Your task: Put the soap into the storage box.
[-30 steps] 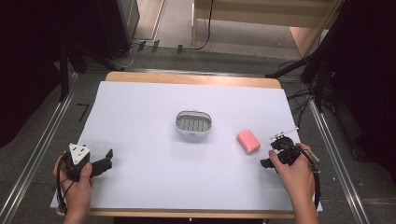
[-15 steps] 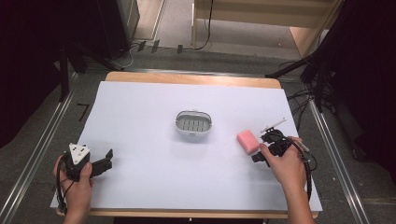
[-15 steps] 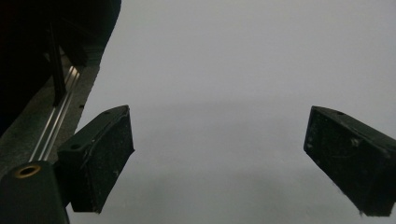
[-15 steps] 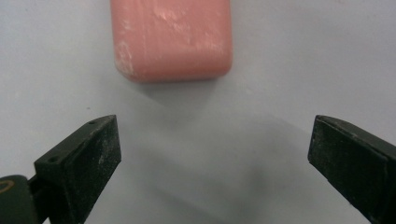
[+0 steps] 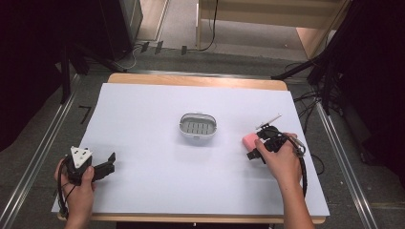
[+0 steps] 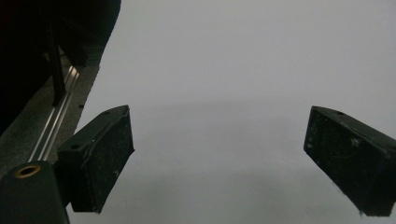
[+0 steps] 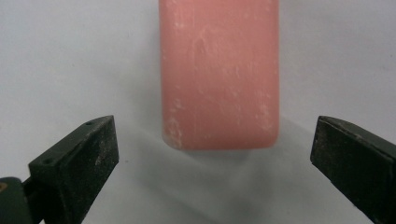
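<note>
While left gripper (image 5: 109, 163) rests wide open at lower left, right gripper (image 7: 212, 163) hovers wide open just short of pink block (image 7: 219, 74); grey basket (image 5: 197, 127) at centre.

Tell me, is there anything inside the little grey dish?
Nothing I can see inside the grey dish, just its slotted bottom. The pink soap lies outside, on the white table.

Not finding any text, label, brand name or number that can be read anywhere in these pictures.
</note>
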Action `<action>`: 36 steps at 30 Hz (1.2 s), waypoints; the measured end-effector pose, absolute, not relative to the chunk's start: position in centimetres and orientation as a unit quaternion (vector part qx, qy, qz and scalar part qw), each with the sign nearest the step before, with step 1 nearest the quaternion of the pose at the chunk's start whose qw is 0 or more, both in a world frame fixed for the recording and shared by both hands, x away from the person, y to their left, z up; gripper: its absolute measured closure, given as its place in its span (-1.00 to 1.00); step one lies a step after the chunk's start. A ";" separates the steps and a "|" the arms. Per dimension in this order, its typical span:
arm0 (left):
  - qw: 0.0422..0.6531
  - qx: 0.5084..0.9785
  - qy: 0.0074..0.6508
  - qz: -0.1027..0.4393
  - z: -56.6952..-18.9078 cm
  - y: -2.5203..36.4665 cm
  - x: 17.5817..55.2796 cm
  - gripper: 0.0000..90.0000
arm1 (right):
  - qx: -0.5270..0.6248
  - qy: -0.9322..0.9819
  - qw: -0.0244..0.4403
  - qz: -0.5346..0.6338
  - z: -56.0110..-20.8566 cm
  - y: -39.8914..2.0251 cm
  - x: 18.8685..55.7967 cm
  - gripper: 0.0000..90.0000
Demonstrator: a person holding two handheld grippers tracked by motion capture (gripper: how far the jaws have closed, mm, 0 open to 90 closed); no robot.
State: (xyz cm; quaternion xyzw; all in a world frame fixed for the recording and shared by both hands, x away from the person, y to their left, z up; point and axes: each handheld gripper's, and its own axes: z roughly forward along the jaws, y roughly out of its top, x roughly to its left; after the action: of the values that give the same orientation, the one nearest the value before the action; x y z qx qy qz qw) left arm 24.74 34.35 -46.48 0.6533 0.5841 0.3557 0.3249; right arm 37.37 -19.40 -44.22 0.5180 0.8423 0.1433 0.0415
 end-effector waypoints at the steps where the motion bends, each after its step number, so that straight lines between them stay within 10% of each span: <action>1: 0.325 0.653 0.584 0.355 -46.5 34.4 24.7 -0.80 | 0.518 0.842 0.041 0.145 -44.2 -19.3 37.5 -0.95; 24: 0.326 0.654 0.584 0.354 -46.5 34.4 24.8 -0.80 | 0.516 0.846 0.037 0.128 -44.7 -18.2 40.1 -0.20; 36: 0.325 0.653 0.585 0.354 -46.5 34.4 24.8 -0.80 | 0.509 0.851 0.039 0.122 -44.8 -17.6 40.7 -0.16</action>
State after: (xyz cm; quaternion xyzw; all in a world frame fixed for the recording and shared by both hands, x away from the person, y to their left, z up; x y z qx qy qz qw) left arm 24.78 34.44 -46.48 0.6526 0.5855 0.3543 0.3254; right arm 40.69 -17.58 -44.83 0.5087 0.8513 0.1224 0.0393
